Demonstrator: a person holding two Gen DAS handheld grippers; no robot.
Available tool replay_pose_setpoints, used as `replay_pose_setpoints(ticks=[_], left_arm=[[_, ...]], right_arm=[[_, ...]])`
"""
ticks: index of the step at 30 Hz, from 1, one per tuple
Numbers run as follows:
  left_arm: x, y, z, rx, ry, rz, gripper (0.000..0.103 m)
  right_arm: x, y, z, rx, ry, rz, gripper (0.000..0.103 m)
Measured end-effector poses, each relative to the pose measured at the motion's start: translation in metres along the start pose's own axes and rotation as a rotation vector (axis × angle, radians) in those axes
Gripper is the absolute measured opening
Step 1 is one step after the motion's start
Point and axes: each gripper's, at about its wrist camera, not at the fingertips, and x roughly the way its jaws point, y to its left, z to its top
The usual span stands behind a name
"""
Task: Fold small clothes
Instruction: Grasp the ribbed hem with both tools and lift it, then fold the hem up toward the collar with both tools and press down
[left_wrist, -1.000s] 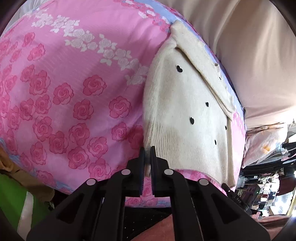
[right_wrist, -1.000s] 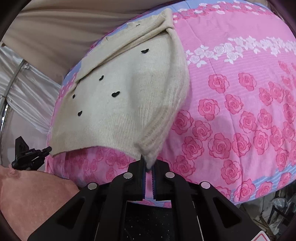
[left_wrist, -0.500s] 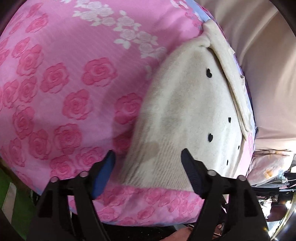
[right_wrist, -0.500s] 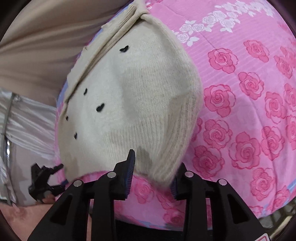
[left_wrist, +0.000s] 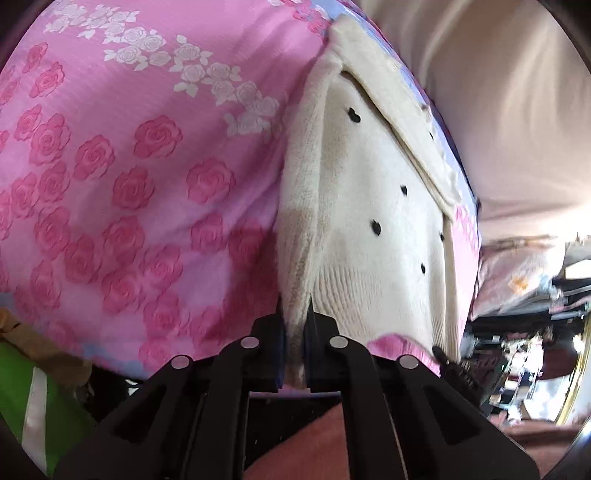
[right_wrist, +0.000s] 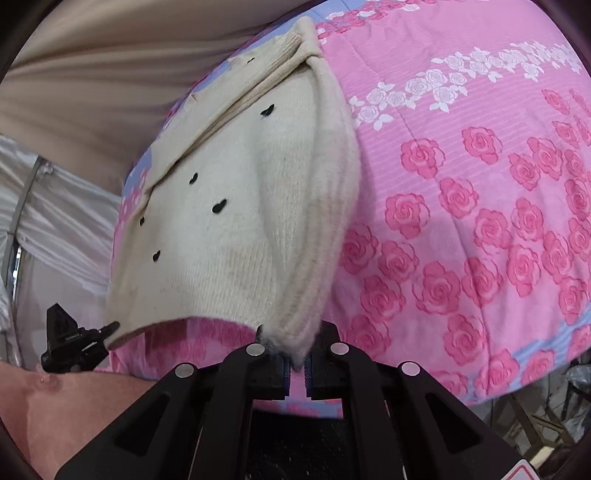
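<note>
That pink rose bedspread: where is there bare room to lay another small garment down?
The widest bare stretch of bedspread runs from the cream sweater's folded edge out past the white-rose band. It is crowded at the near hem, where the left gripper and right gripper pinch the sweater.

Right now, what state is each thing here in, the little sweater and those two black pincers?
Cream knit sweater: lying on the bedspread, sides folded in, near hem corners pinched and lifted.
Left gripper: jaws just closed, shut on the sweater's hem corner.
Right gripper: jaws just closed, shut on the other hem corner.
Pink rose bedspread: spread out beneath the sweater.
</note>
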Motion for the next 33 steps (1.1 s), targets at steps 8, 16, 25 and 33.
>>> replay_pose_setpoints(ticks=[8,16,25,33], left_arm=[[-0.025,0.016,-0.029,-0.023,0.080,-0.026,0.005],[-0.077,-0.048,0.068,0.014,-0.235,-0.219,0.006],[-0.001,-0.143,0.219,0.120,-0.382,-0.092,0.006],[0.070,-0.150,0.292,0.039,-0.369,0.020,0.006]], right_arm=[[-0.019,-0.010,-0.034,0.018,0.129,0.017,0.004],[-0.076,0.030,0.091,-0.065,-0.262,0.215,0.004],[0.009,0.056,0.262,-0.112,-0.341,0.203,0.005],[0.080,0.036,0.332,-0.010,-0.291,0.199,0.005]])
